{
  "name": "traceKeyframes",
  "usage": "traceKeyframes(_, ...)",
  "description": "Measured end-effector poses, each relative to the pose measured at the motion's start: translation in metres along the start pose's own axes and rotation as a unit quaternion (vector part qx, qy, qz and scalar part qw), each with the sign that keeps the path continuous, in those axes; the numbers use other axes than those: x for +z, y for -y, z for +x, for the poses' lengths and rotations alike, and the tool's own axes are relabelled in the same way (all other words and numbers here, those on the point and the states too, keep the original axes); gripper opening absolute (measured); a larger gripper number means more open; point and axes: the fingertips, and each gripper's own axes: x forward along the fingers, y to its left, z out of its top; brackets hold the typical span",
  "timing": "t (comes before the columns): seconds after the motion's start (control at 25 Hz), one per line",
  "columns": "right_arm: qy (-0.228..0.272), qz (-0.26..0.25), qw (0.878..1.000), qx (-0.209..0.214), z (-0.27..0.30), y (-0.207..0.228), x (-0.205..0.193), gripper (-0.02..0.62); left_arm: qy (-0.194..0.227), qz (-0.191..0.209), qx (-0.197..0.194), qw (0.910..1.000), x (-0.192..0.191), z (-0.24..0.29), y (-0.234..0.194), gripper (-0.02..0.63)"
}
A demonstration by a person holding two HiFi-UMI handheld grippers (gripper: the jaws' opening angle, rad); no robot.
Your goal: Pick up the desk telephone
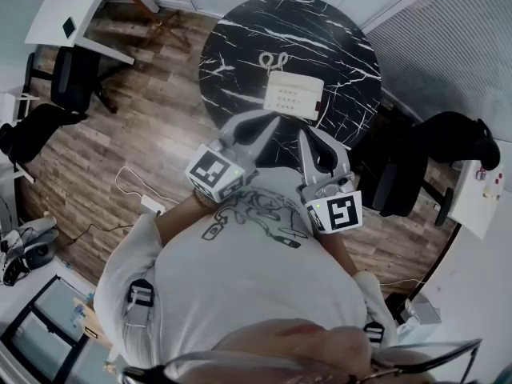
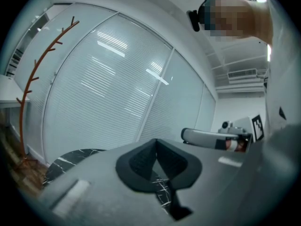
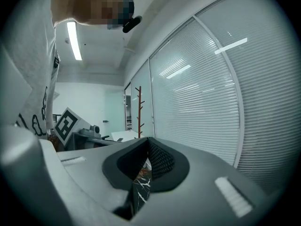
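2 claws, both closed with nothing between the jaws.

- Left claw: jaws pressed together, held roughly level in front of the person's chest, tips toward the near edge of the desk. It is not touching the telephone.
- Right claw: jaws likewise together and empty, just beside the left claw, also aimed at the near edge.
- 1 desk telephone: white, lying flat on the round black marble desk, between its centre and its near edge, apart from both claws.
- 1 coiled cord: on the desk at the telephone's far side.
- 1 reddish coat stand: standing on the floor before the window blinds.
- 2 dark office chairs: 1 on either side of the desk, on the wooden floor.
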Motion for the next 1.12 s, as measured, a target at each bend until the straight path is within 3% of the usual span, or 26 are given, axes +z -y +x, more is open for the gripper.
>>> traceKeyframes(0.64,-0.035,0.003,0.999,0.013,0.010,0.045,-0.022,0.015,-0.023,-0.006,0.019,0.9995,-0.020,0.035,-0.023,0.015)
traceKeyframes(1.12,-0.100,0.014,0.995,0.001,0.031,0.083,-0.095,0.075,-0.078,-0.034,0.046,0.9953,-0.090,0.058,-0.074,0.080)
